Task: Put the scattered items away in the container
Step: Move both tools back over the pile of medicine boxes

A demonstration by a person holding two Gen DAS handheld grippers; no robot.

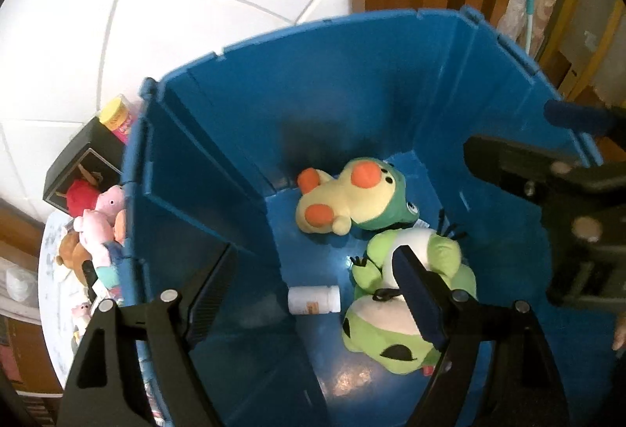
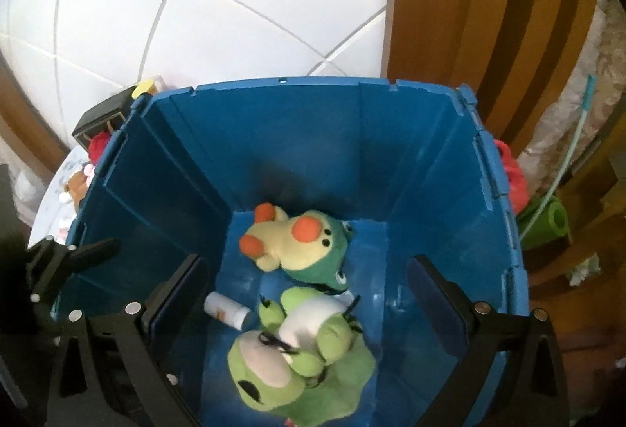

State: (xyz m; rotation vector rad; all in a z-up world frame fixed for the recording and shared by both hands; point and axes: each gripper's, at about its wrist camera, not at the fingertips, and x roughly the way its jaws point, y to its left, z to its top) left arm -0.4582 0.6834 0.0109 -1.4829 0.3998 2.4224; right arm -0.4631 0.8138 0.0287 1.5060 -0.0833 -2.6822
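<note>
A deep blue bin [image 1: 332, 82] [image 2: 293, 125] fills both views, seen from above. On its floor lie a yellow duck plush [image 1: 340, 200] [image 2: 289, 239] in a green hood, a green frog plush [image 1: 375, 337] [image 2: 305, 368] and a small white bottle [image 1: 313, 299] [image 2: 227, 309]. My left gripper [image 1: 315, 296] hangs open over the bin with nothing between its pads. My right gripper [image 2: 307, 299] is open wide above the frog plush, also with nothing in it. Both grippers point steeply down into the bin.
Left of the bin, on a pale table [image 1: 54, 270], sit a pink pig plush [image 1: 101, 223], a red plush [image 1: 80, 194], a brown bear [image 1: 72, 254], a black box [image 1: 84, 153] and a yellow-lidded jar [image 1: 115, 116]. Right of the bin lie a red cloth [image 2: 512, 172] and a green roll [image 2: 547, 223].
</note>
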